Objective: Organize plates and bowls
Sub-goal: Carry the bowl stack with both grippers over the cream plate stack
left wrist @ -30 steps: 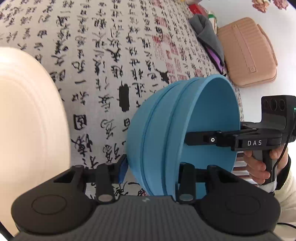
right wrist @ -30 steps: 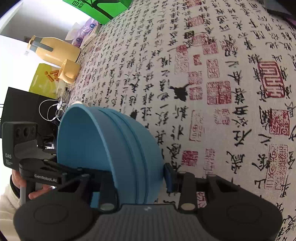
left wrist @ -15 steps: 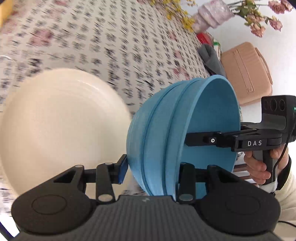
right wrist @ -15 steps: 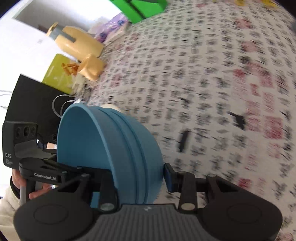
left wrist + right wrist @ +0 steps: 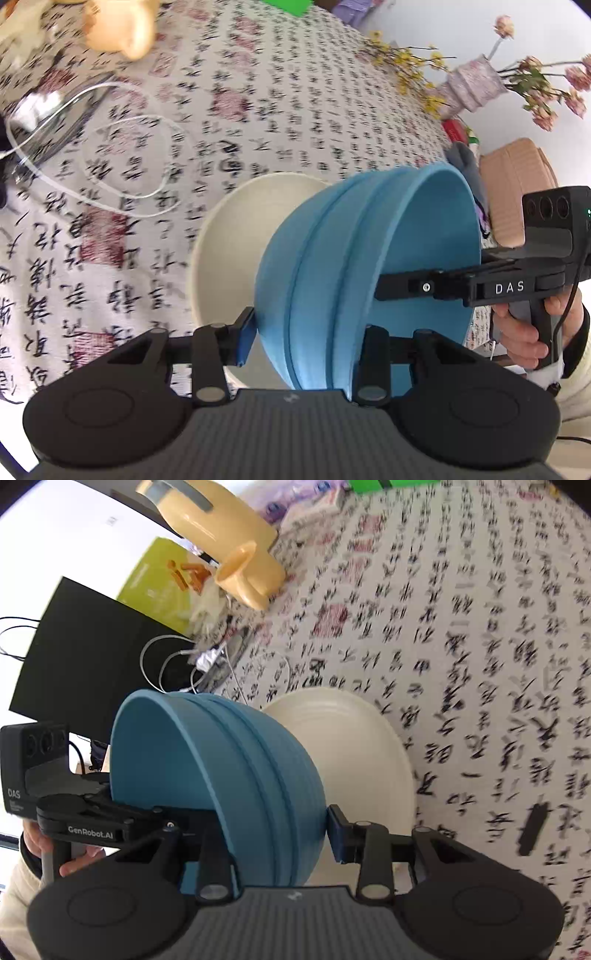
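Blue nested bowls [image 5: 332,266] clamped by your left gripper [image 5: 306,343] and right gripper [image 5: 280,834] (opposite rims), above cream plate [image 5: 354,746], calligraphy tablecloth [image 5: 480,627].

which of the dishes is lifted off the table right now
The blue bowls, stacked and tilted, gripped by both hand-held grippers. The cream plate lies flat on the tablecloth.

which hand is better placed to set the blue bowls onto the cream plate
Neither clearly: left gripper and right gripper each clamp opposite rims of the stacked blue plastic bowls, tilted over the round cream plate. Lower together.

yellow jug [image 5: 218,531], flower vase [image 5: 476,86], tan case [image 5: 517,184]
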Demonstrator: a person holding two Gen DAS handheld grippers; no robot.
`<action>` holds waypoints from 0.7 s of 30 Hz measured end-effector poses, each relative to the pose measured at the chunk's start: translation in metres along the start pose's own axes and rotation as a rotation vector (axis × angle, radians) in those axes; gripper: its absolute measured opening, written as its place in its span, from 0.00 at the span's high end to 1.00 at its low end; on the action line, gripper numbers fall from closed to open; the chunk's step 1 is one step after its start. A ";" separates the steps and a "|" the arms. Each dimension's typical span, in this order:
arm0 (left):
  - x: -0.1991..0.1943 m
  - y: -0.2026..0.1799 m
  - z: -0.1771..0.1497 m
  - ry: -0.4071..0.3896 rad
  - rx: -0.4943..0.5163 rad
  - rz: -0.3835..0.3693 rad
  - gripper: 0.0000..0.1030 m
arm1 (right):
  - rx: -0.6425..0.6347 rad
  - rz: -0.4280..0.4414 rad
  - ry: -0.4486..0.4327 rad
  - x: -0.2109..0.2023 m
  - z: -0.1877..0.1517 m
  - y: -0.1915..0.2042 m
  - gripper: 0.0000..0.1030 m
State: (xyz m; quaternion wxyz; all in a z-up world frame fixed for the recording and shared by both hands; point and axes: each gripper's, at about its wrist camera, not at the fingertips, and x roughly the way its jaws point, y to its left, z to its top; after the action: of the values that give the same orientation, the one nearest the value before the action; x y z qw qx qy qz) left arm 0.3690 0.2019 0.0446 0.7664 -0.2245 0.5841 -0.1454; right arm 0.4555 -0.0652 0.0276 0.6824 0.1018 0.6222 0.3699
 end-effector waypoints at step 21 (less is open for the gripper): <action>0.025 0.019 0.021 -0.003 -0.024 -0.077 0.54 | 0.124 -0.080 -0.002 0.004 -0.005 -0.015 0.69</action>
State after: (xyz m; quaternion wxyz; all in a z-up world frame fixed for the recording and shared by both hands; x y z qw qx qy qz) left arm 0.3951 0.2094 0.0184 0.7582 -0.2562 0.5757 -0.1675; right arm 0.4564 -0.0750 0.0145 0.6897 0.1192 0.6469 0.3029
